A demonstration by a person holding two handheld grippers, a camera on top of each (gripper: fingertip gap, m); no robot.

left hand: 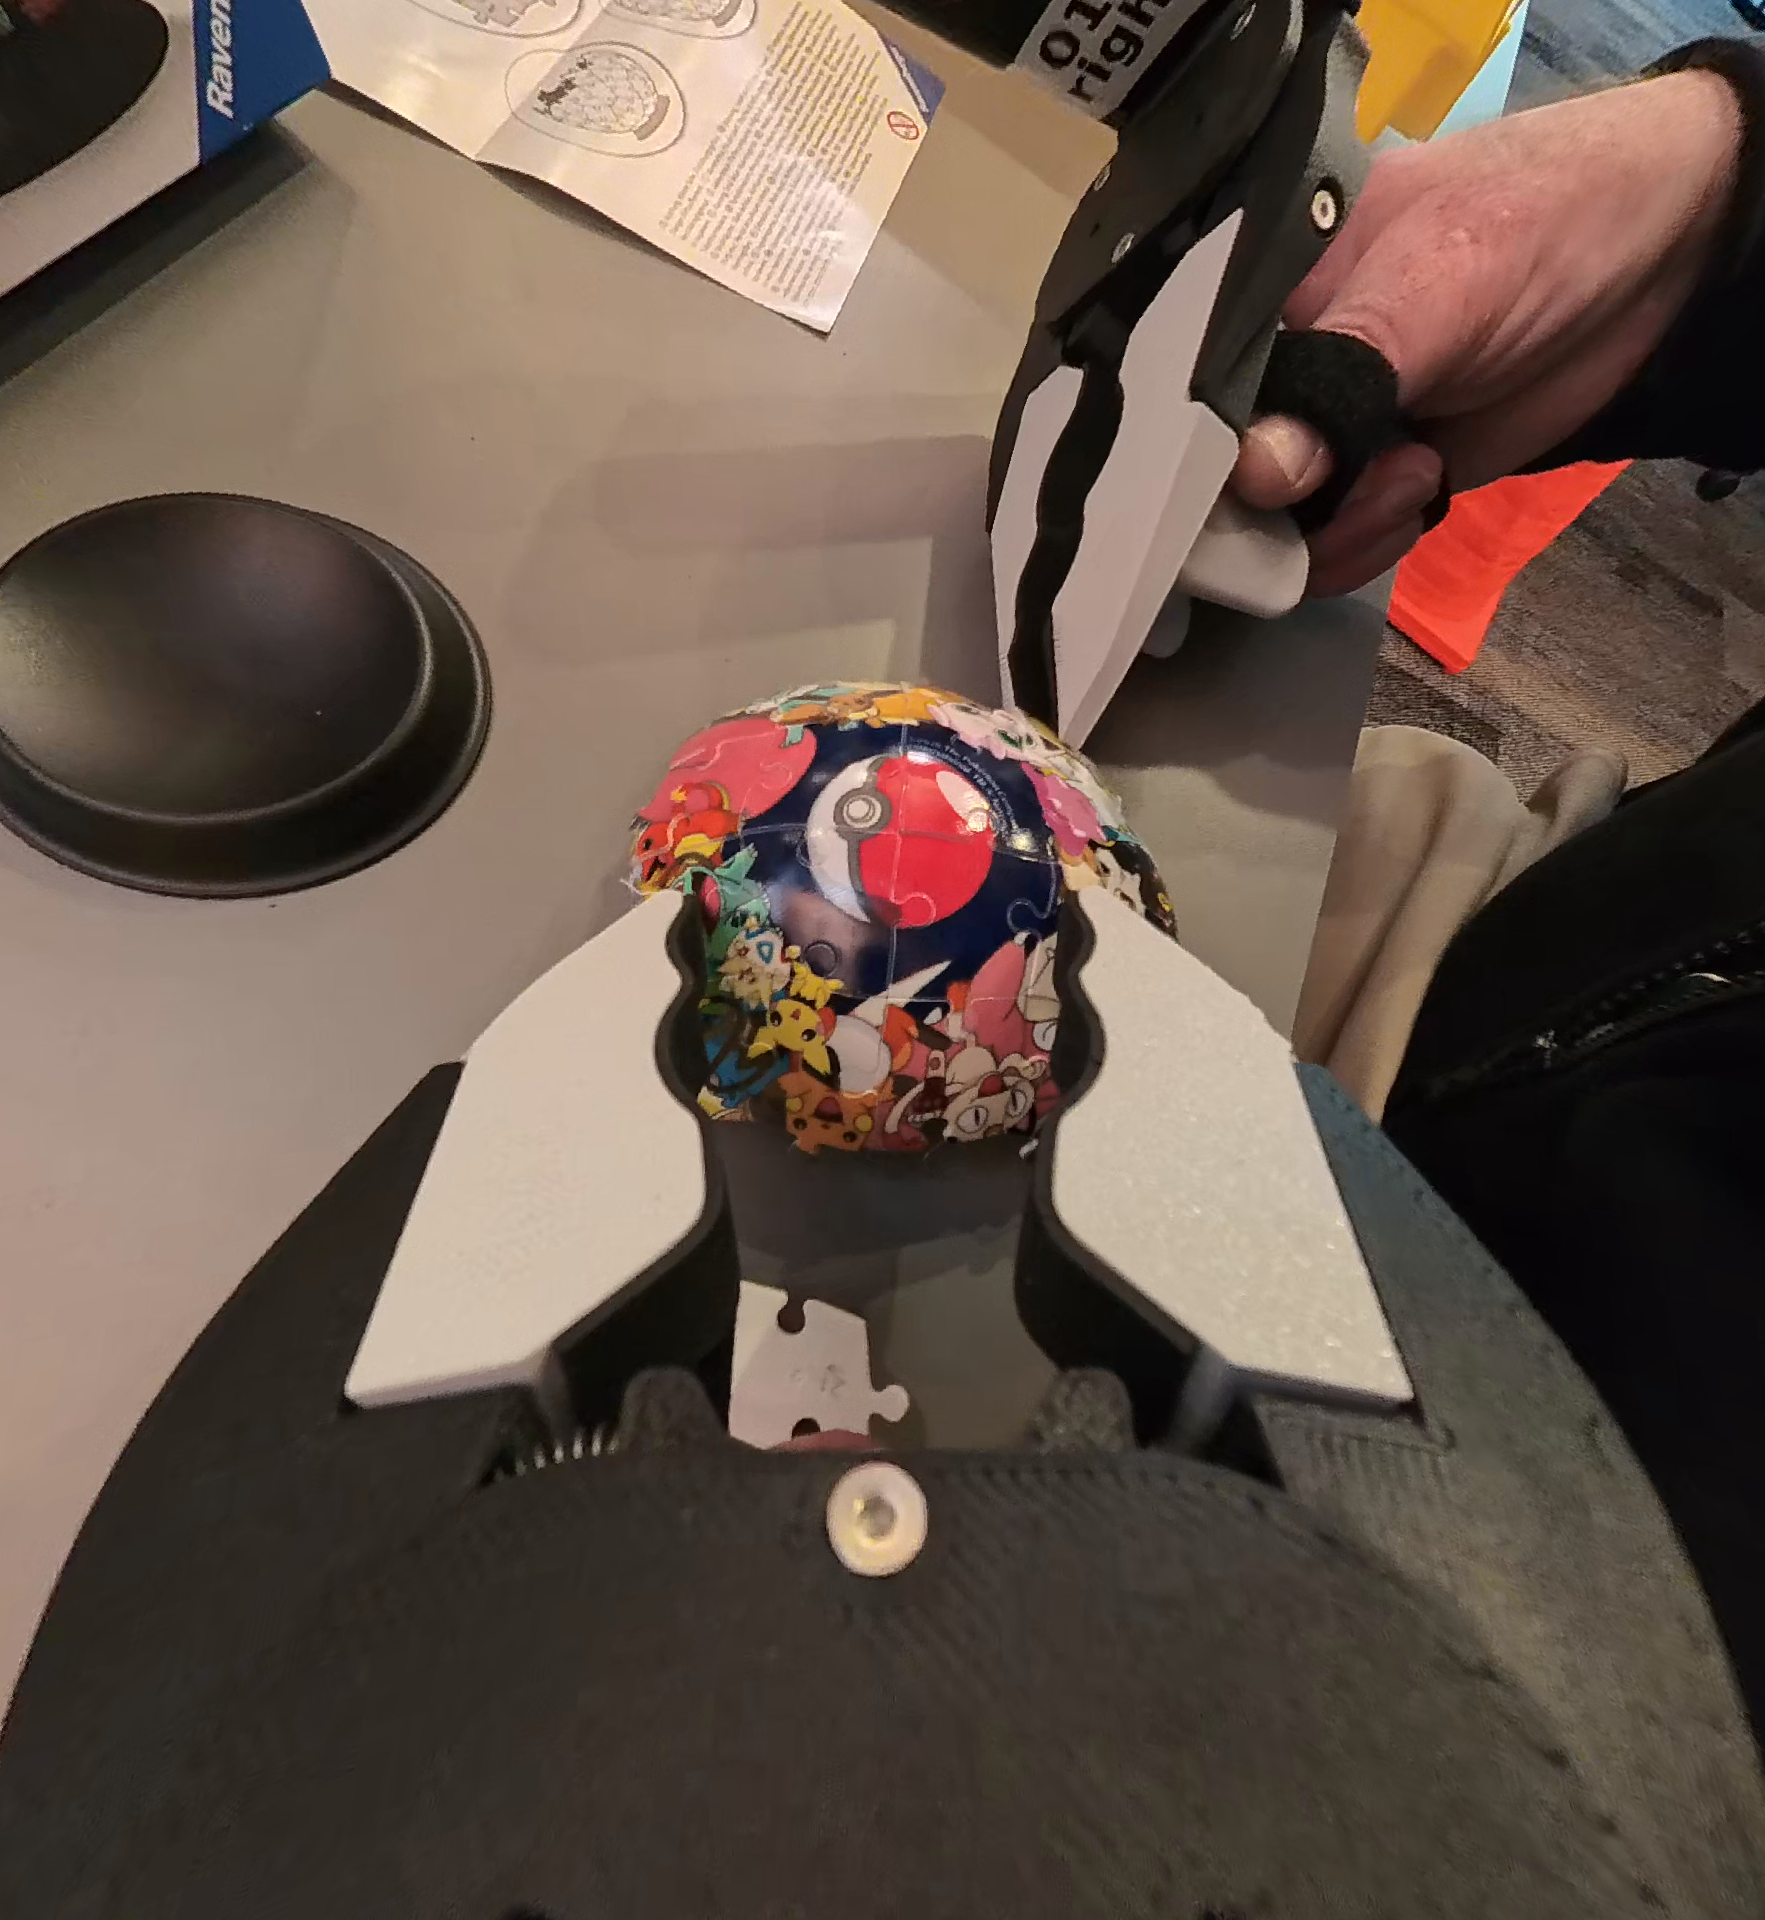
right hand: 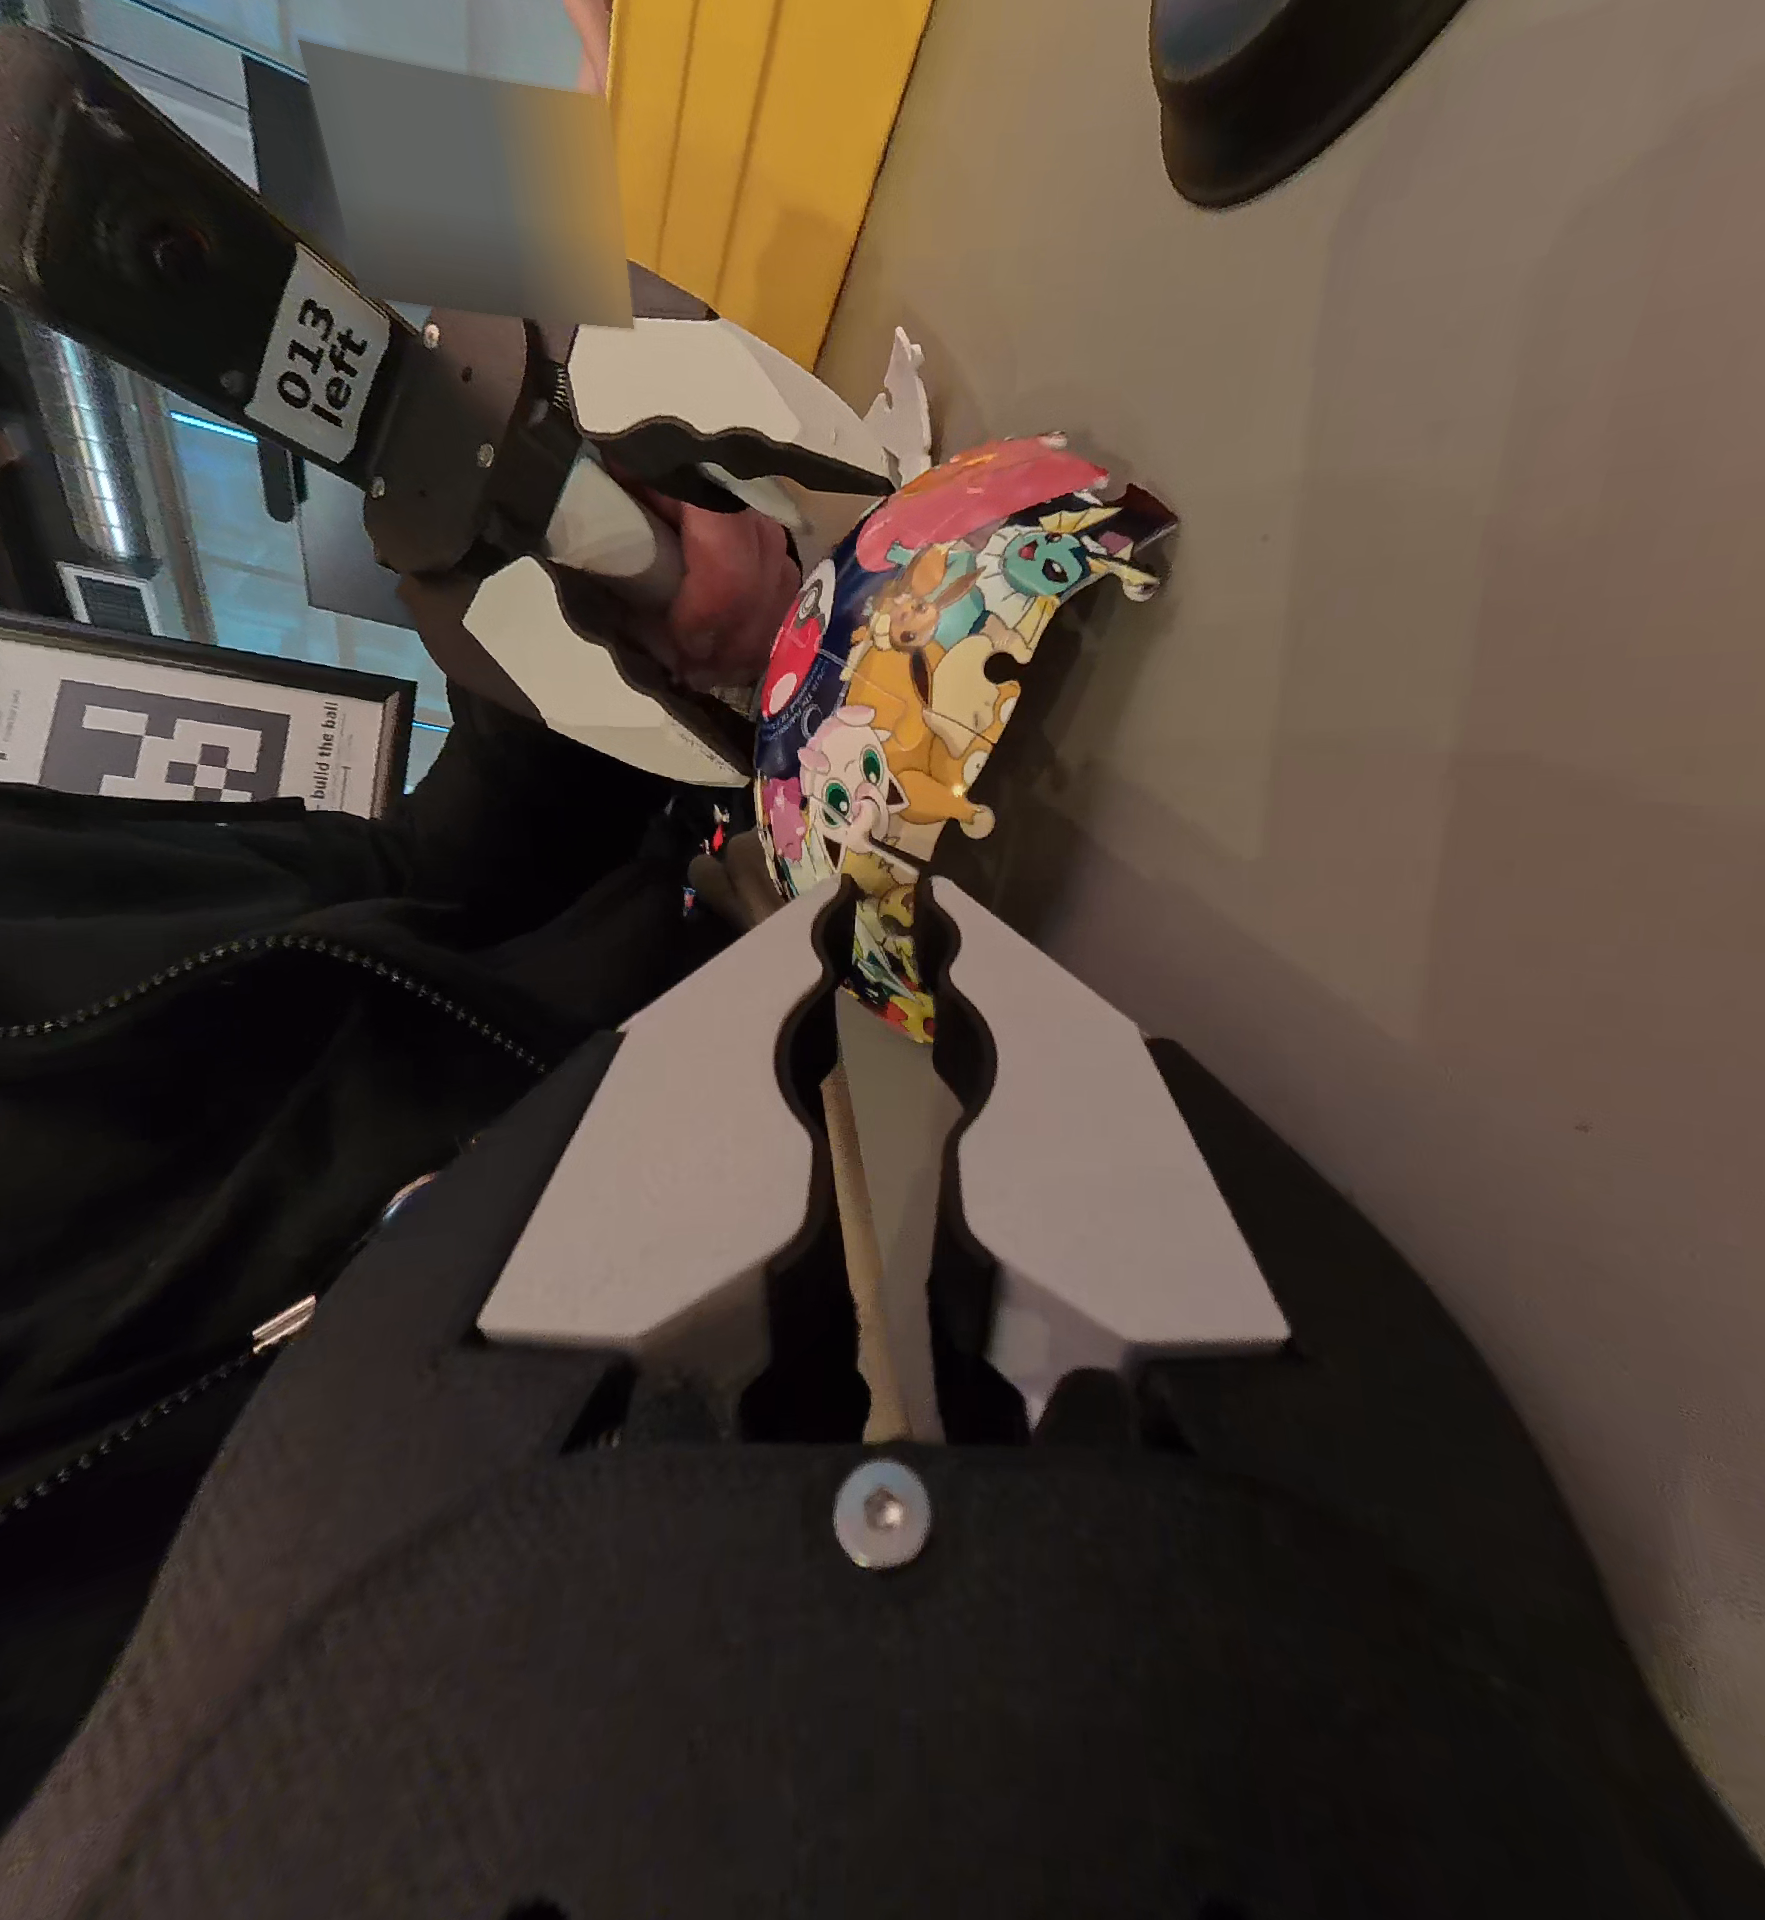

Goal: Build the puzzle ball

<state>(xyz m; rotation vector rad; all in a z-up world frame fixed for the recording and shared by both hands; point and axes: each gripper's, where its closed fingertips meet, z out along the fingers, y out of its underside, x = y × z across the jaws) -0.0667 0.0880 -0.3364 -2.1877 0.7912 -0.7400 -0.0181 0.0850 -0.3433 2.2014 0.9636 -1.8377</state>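
Grey table (left hand: 442, 436): both grippers pinch puzzle ball (left hand: 878, 914).

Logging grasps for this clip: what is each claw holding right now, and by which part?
Left claw grips the half-built puzzle ball across its two sides. Right claw pinches the same shell's jagged open rim.

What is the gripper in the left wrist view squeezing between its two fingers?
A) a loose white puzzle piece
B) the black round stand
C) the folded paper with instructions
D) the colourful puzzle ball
D: the left gripper has one finger on each side of the colourful puzzle ball, while the black round stand, the folded paper and the loose white puzzle piece lie apart on the table.
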